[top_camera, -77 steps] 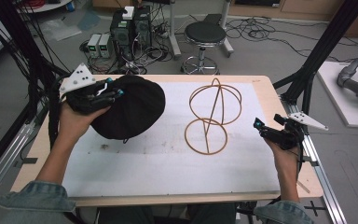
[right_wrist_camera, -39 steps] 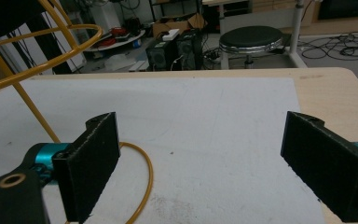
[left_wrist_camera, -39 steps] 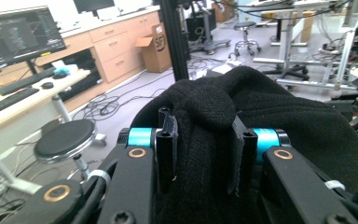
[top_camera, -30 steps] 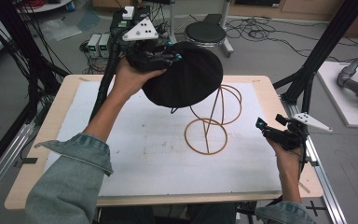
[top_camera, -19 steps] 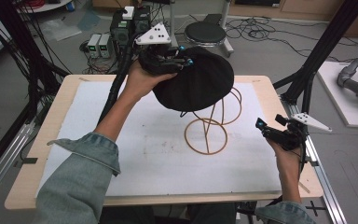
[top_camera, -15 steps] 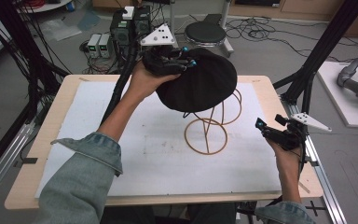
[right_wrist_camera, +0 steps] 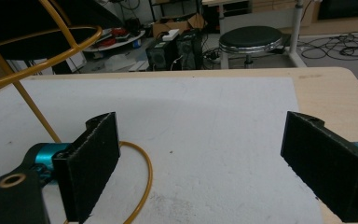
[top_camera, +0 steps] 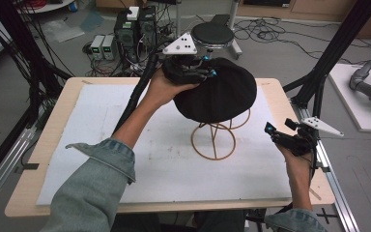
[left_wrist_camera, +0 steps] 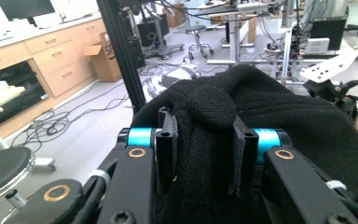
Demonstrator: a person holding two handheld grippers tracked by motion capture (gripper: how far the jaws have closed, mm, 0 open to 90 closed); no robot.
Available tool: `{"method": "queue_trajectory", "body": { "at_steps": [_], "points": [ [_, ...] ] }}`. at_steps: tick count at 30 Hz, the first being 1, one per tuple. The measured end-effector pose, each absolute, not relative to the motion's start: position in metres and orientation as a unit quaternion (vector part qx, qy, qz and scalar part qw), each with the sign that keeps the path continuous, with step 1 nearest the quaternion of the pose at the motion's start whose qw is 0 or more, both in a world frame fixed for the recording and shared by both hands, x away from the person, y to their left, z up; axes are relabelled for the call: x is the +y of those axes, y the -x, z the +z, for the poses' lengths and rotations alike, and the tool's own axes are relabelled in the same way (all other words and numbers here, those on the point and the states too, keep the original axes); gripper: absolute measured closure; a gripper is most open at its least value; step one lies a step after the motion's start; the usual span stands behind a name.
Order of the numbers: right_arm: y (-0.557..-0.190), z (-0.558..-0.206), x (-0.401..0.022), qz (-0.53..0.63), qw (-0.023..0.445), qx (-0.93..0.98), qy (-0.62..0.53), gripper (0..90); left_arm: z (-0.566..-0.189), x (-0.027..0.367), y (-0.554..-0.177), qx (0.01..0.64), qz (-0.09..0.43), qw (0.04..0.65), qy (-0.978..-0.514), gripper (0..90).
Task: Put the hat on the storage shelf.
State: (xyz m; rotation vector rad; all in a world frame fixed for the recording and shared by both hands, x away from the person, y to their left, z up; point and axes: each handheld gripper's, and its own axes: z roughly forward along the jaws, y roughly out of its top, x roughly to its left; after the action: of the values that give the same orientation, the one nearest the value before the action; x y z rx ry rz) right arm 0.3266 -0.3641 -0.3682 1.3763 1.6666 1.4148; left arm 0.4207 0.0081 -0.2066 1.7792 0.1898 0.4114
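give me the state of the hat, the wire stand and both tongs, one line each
Hat: pinched by the left tongs, draped over the stand's top.
Wire stand: upright on the table, top covered.
Left tongs: shut on a fold of hat.
Right tongs: open, holding nothing.

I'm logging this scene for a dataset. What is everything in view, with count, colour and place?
black knit hat: one, black, held over the top of the wire stand
wire stand: one, yellow-gold, standing on the mat right of centre
mat: one, white, covering most of the table
table: one, light wood, under the mat
round stool: one, black seat, on the floor beyond the table
electronics boxes: several, black and grey, on the floor beyond the table's far left
left tool: one, black with blue parts, shut on a fold of the hat
right tool: one, black, jaws wide apart, low over the mat near the stand's base ring
sleeves: two, blue denim, at the near edge
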Motion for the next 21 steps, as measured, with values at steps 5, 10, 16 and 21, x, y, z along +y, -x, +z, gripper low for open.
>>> {"method": "queue_trajectory", "body": {
  "at_steps": [5, 10, 16, 21],
  "points": [
    [-0.327, -0.368, -0.365, 0.526, 0.277, 0.62, -0.512, 11.5, -0.211, 0.001, -0.42, 0.074, 0.173, 0.6, -0.778, 69.0],
    [-0.327, -0.369, -0.365, 0.526, 0.275, 0.62, -0.513, 11.5, -0.215, -0.006, -0.419, 0.067, 0.171, 0.59, -0.786, 68.8],
    [-0.327, -0.369, -0.366, 0.526, 0.276, 0.619, -0.513, 11.5, -0.222, -0.01, -0.419, 0.066, 0.168, 0.59, -0.787, 68.1],
    [-0.326, -0.369, -0.367, 0.526, 0.276, 0.619, -0.514, 11.5, -0.227, -0.011, -0.419, 0.061, 0.17, 0.58, -0.794, 67.0]
  ]
}}
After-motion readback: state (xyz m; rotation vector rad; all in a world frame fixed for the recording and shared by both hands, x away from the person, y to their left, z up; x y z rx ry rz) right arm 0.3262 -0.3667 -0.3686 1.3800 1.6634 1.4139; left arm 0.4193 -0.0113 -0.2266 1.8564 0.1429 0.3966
